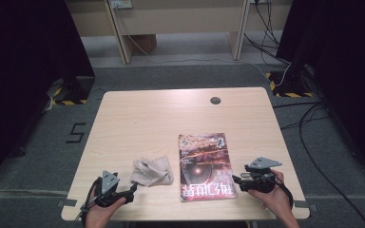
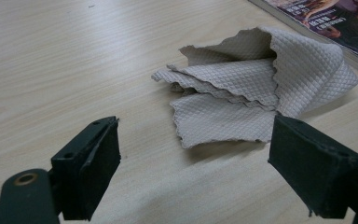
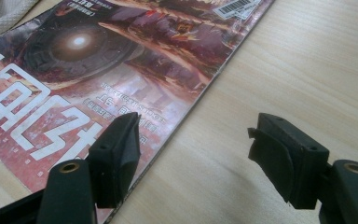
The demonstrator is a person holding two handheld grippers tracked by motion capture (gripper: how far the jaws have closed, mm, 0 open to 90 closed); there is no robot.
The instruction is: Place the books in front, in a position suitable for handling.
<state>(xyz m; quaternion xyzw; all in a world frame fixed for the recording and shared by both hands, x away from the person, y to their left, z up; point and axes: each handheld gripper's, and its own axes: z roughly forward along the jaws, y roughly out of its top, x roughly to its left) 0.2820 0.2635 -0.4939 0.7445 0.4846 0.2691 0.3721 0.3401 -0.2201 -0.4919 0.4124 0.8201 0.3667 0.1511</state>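
Jaws on both grippers are standing apart, gripping nothing: left gripper (image 2: 193, 163) is approaching the cloth (image 2: 256, 91), right gripper (image 3: 193, 158) is nearing the magazine's (image 3: 98, 70) edge; next, likely closing in.

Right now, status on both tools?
Left tool open, short of cloth. Right tool open at magazine edge. Nothing in the way.

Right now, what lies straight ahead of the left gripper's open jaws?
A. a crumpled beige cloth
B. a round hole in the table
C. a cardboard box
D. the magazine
A: the left gripper points its spread, empty jaws at the crumpled beige cloth on the table.
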